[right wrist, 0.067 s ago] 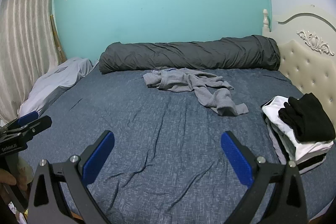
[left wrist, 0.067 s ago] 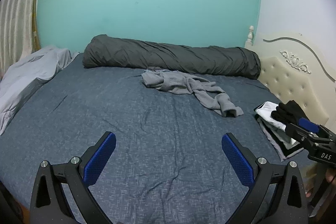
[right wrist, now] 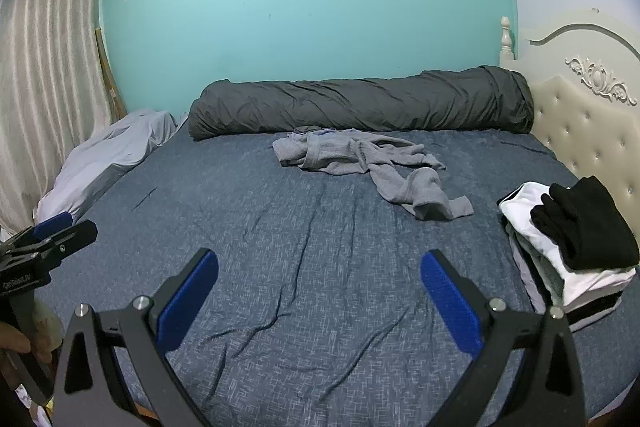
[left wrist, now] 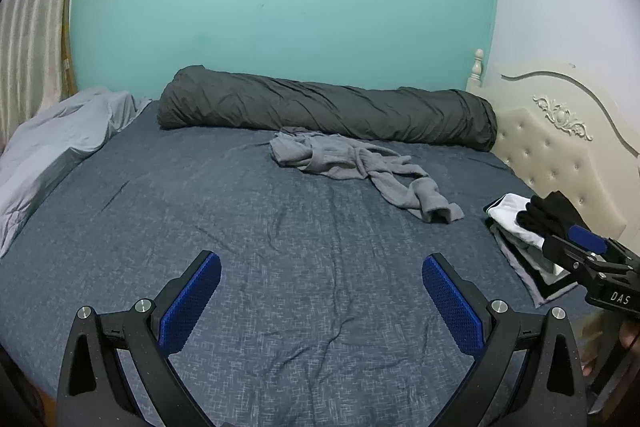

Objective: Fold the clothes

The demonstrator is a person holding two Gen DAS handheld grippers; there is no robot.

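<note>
A crumpled grey garment [left wrist: 352, 167] [right wrist: 360, 163] lies on the blue bed [left wrist: 240, 227] [right wrist: 280, 235], toward its far side. At the right edge sits a stack of folded clothes [left wrist: 532, 227] [right wrist: 568, 243], white with a black piece on top. My left gripper [left wrist: 320, 267] hovers open over the near bed, nothing between its blue pads. My right gripper [right wrist: 318, 265] is open too, well short of the garment. Each gripper shows at the edge of the other's view, the right gripper [left wrist: 588, 259] by the stack and the left gripper [right wrist: 48, 239] at the left.
A long dark grey rolled duvet [left wrist: 328, 107] [right wrist: 360, 103] lies along the far side against the teal wall. A pale grey sheet [left wrist: 56, 143] [right wrist: 108, 155] is heaped at the left. The cream padded headboard [left wrist: 560, 155] [right wrist: 592, 131] bounds the right side, a curtain [right wrist: 44, 67] the left.
</note>
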